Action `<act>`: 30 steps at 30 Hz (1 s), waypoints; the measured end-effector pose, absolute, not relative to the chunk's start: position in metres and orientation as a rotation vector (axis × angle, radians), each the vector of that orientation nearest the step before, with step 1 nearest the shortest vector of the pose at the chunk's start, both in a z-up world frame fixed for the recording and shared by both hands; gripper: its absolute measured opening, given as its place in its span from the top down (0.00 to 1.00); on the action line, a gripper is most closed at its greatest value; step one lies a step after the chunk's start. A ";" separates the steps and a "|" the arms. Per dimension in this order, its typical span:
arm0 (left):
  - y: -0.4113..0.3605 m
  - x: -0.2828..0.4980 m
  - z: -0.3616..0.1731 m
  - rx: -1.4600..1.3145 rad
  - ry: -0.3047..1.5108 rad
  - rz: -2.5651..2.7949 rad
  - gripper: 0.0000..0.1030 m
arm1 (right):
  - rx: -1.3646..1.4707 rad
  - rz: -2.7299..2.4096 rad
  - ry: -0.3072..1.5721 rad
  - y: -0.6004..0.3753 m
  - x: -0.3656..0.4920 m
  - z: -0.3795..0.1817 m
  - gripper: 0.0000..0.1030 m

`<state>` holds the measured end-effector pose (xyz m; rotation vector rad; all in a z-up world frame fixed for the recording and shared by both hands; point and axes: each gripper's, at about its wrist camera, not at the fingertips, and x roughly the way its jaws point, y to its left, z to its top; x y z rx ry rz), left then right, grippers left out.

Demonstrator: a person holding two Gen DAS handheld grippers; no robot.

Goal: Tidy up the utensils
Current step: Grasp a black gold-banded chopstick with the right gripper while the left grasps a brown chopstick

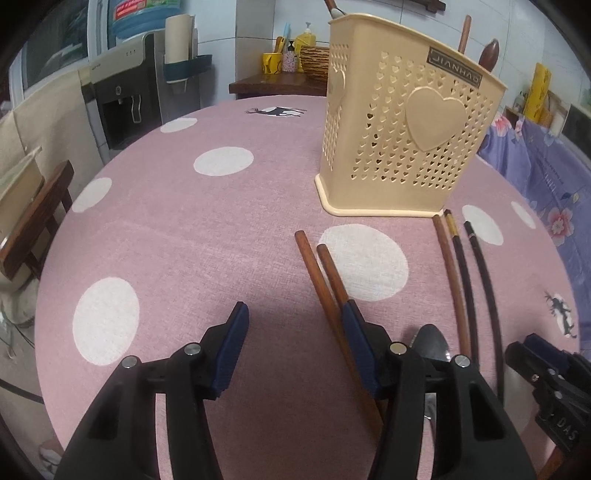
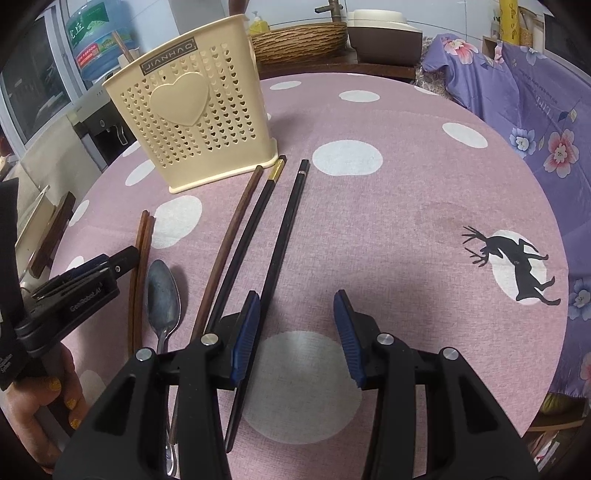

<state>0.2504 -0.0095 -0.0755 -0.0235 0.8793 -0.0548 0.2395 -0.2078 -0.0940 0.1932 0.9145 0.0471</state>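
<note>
A cream plastic utensil holder [image 1: 399, 122] [image 2: 192, 110] with heart-shaped holes stands upright on the table, with wooden handles [image 1: 463, 33] sticking out of it. My left gripper [image 1: 294, 314] is open low over the cloth. A pair of brown chopsticks [image 1: 317, 273] [image 2: 142, 251] runs along the inner side of its right finger and under it. My right gripper [image 2: 296, 301] is also open, with bare cloth between its fingers. A black chopstick with a silver band [image 2: 291, 221] passes under its left finger. Beside that lie a gold-banded black chopstick [image 2: 255, 221], a single brown chopstick [image 2: 236, 236] and a metal spoon [image 2: 162, 295].
The round table [image 2: 406, 192] has a pink cloth with white dots and deer prints. A wooden chair [image 1: 37, 221] stands at its left edge, with a water dispenser [image 1: 125, 92] behind it. Purple floral fabric [image 2: 535, 110] lies to the right. A wicker basket [image 2: 299, 40] sits on a sideboard behind.
</note>
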 end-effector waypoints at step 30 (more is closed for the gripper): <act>0.000 0.280 -0.072 -0.078 0.925 -0.006 0.60 | 0.150 -0.042 0.995 -0.199 0.334 -0.089 0.81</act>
